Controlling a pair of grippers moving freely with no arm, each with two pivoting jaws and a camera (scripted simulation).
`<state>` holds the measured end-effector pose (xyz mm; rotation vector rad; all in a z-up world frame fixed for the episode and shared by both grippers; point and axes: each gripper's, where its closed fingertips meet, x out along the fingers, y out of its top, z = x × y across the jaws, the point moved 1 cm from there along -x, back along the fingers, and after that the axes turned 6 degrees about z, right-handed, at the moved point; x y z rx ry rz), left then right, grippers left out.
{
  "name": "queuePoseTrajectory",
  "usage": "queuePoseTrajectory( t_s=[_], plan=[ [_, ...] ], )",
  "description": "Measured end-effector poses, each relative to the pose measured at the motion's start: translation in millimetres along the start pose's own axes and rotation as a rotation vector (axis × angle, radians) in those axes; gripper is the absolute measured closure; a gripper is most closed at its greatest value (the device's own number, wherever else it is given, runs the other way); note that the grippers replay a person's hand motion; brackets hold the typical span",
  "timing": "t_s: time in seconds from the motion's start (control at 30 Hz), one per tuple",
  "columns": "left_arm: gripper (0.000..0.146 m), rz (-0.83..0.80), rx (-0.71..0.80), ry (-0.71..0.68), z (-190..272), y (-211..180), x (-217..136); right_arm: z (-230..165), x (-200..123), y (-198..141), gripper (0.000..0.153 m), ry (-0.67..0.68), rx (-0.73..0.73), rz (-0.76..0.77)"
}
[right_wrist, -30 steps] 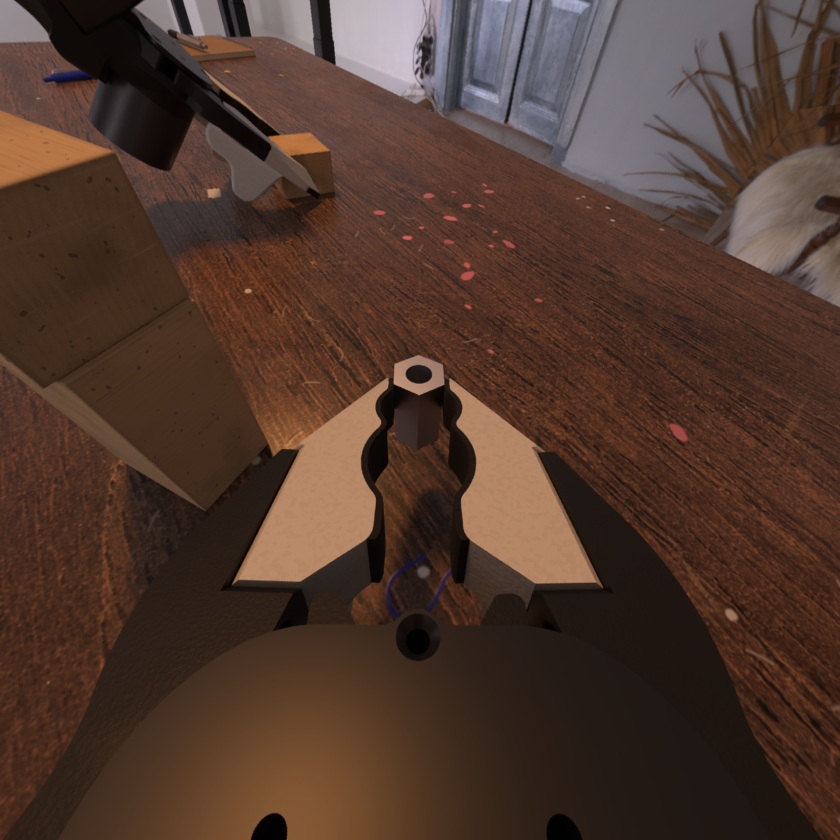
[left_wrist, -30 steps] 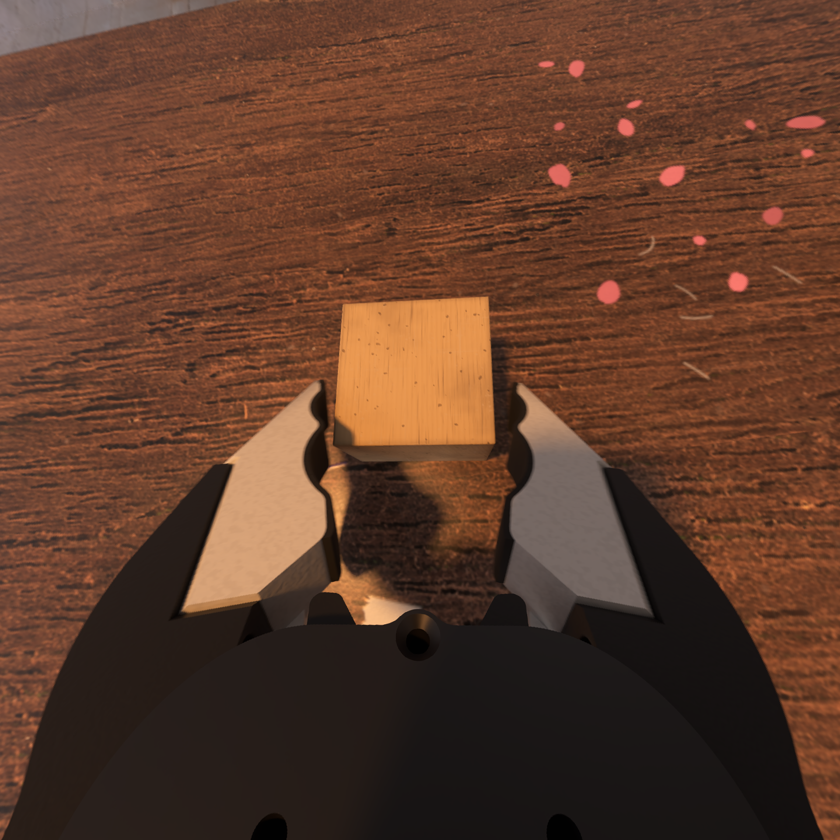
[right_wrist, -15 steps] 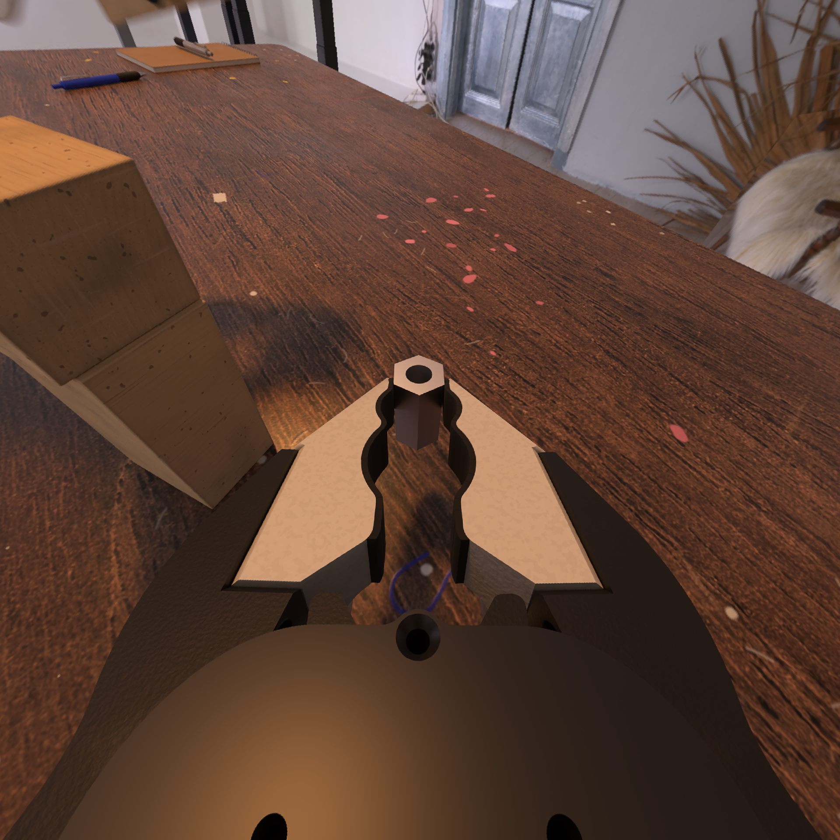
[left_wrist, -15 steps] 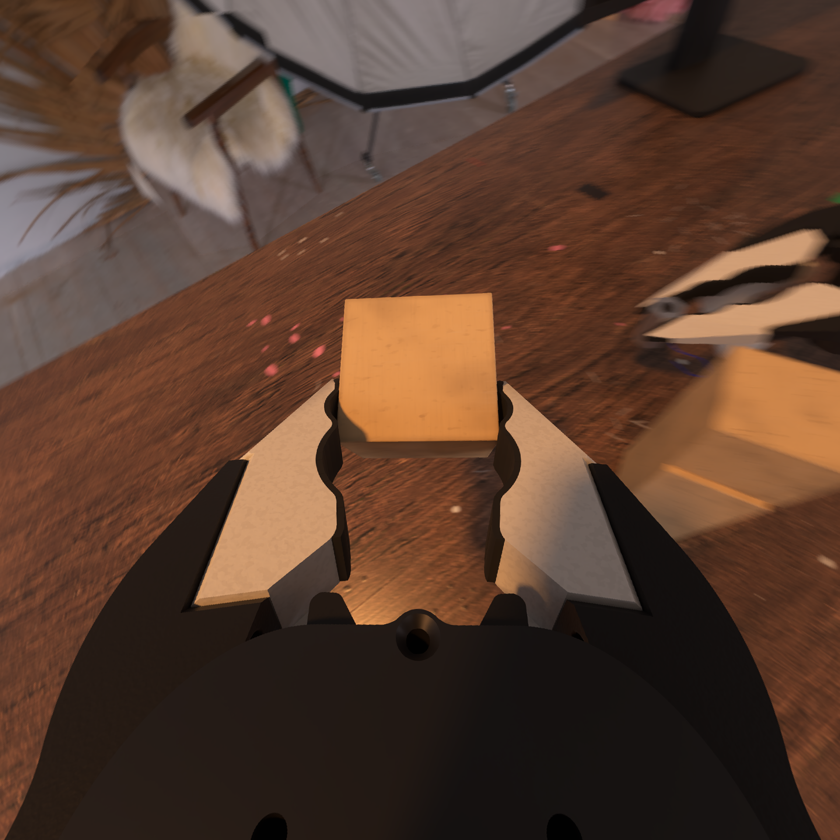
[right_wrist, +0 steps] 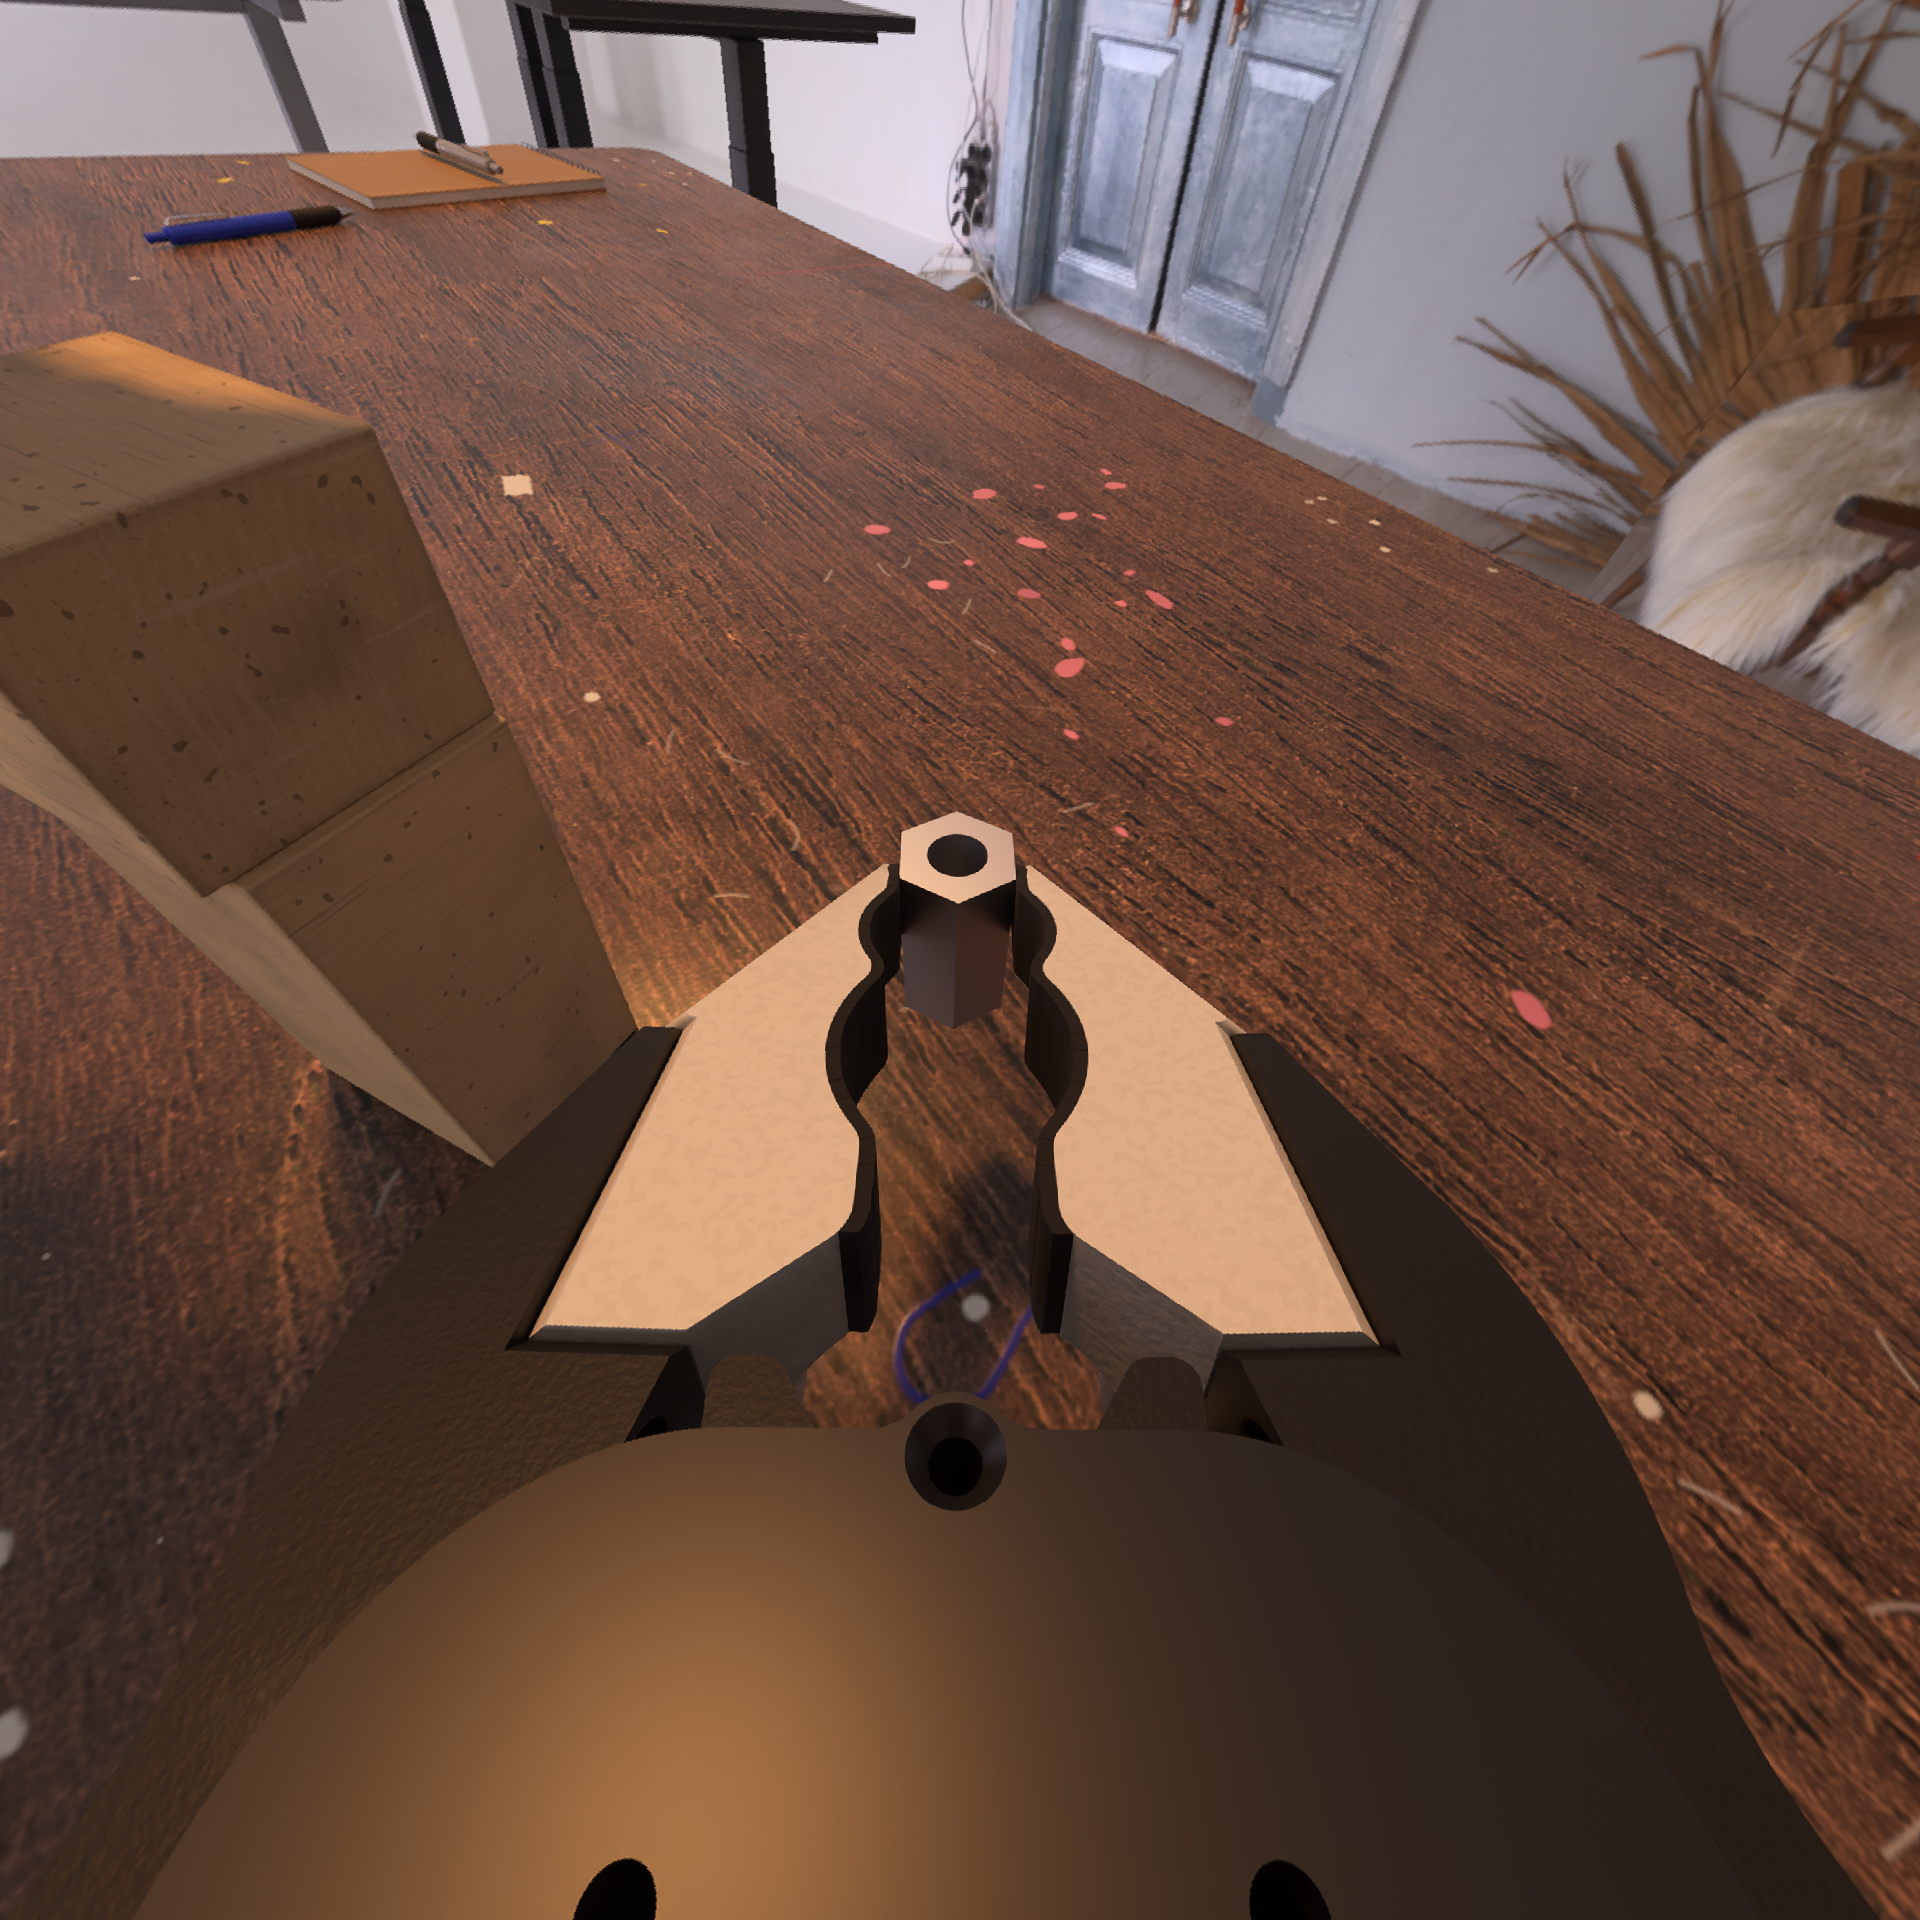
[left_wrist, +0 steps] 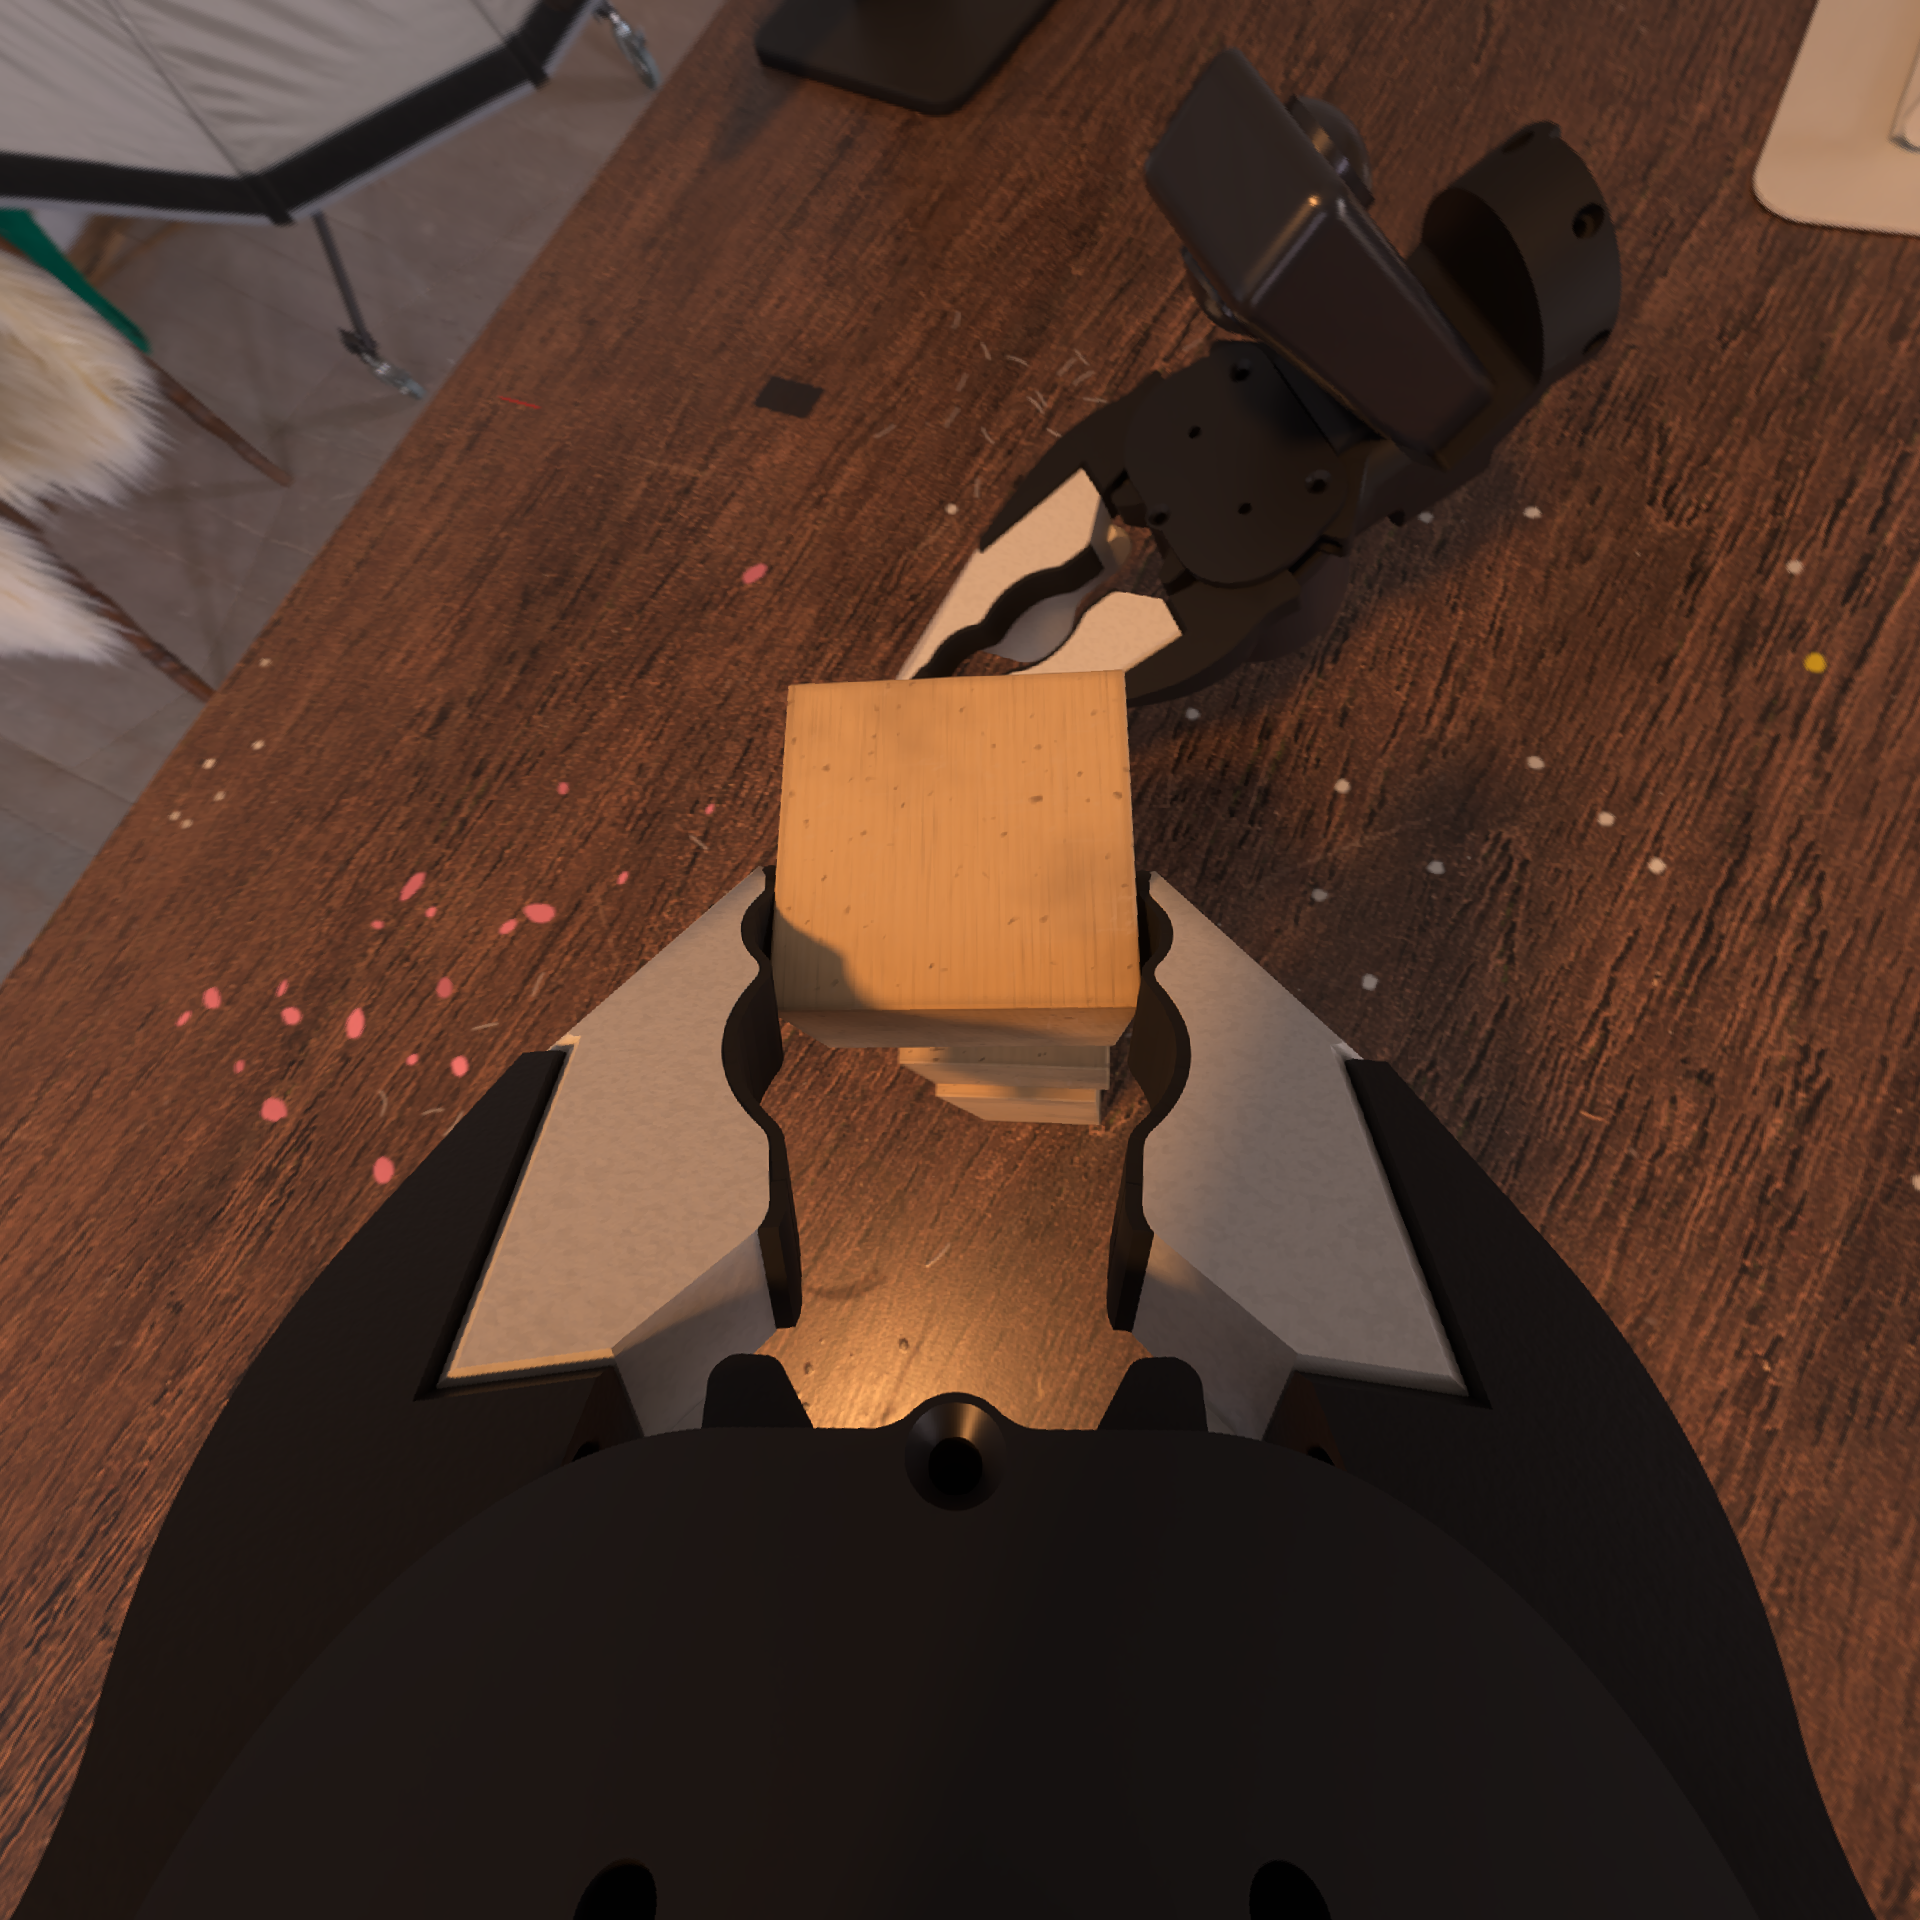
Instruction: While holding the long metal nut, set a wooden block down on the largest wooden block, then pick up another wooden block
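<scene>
My left gripper [left_wrist: 956, 904] is shut on a light wooden block [left_wrist: 956, 842] and holds it in the air. Straight below it, the near edges of a stack of wooden blocks [left_wrist: 1018, 1086] show; I cannot tell if the held block touches it. In the right wrist view that stack stands at the left: an upper block [right_wrist: 208, 623] sits on the largest block [right_wrist: 416, 935]. My right gripper [right_wrist: 956, 894] is shut on the long metal nut [right_wrist: 956, 935], upright, just above the table. Its fingers [left_wrist: 1039, 551] show beyond the held block.
The dark wooden table [right_wrist: 1351, 935] has pink specks [right_wrist: 1039, 582]. An orange notebook with a pen [right_wrist: 447, 171] and a blue pen [right_wrist: 244, 223] lie at the far end. A black stand base [left_wrist: 894, 52] and a white mat [left_wrist: 1839, 125] lie far off. The table edge runs along the left [left_wrist: 312, 582].
My left gripper closed on the small block, lifted it off the table and carried it over the stack. My right gripper kept still with the nut.
</scene>
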<state>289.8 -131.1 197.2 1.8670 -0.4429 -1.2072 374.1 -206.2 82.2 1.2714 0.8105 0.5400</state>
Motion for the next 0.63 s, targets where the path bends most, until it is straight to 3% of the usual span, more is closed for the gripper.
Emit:
queuePoseTrajectory(
  t_s=[0.23,0.63],
  plan=[
    [0.079,-0.07,0.029,-0.064,12.2,-6.2,13.5,-0.1,-0.3,1.4,0.132,0.003,0.002,0.004],
    [0.079,-0.153,0.052,-0.059,4.3,-23.0,23.7,-2.4,-0.4,3.4,0.132,0.008,-0.004,0.009]
  ],
)
